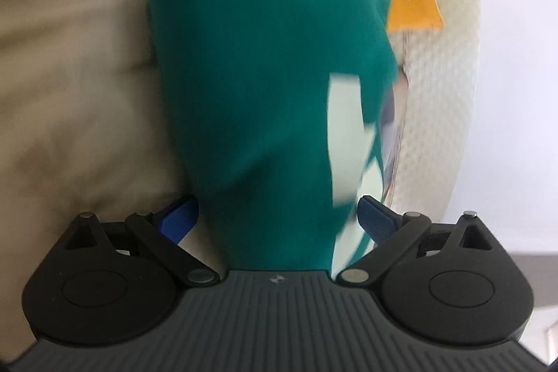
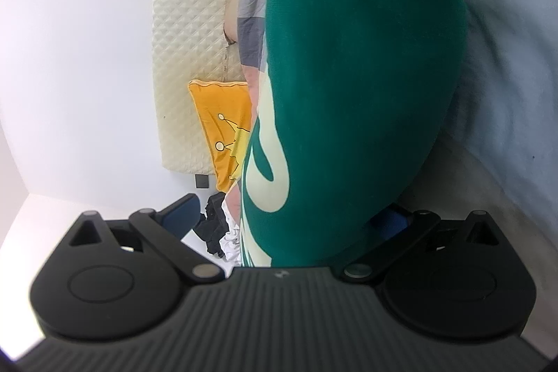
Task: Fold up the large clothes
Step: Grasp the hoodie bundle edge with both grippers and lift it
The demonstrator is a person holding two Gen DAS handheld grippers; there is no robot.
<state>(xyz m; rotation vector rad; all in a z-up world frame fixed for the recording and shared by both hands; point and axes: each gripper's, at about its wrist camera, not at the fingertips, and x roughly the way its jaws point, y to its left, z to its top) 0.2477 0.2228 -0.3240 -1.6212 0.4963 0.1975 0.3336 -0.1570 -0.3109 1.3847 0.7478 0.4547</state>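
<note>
A large green garment (image 1: 258, 86) with pale lettering fills the middle of both views. In the left wrist view it runs between the blue fingertips (image 1: 179, 217) of my left gripper (image 1: 279, 218), whose jaws stand wide apart. The picture there is blurred by motion. In the right wrist view the same green garment (image 2: 352, 86) bulges up from my right gripper (image 2: 293, 218), which is also open. Its left finger (image 2: 181, 215) stands apart from the cloth, and the cloth mostly covers the right finger (image 2: 392, 220).
A beige bedcover (image 1: 69, 100) and light blue sheet (image 2: 505, 40) lie beside the garment. A cream quilted headboard (image 2: 188, 40), an orange pillow (image 2: 218, 128) and a checked blanket (image 2: 249, 9) are behind it. Dark and white clothes (image 2: 218, 229) lie by a white wall (image 2: 69, 58).
</note>
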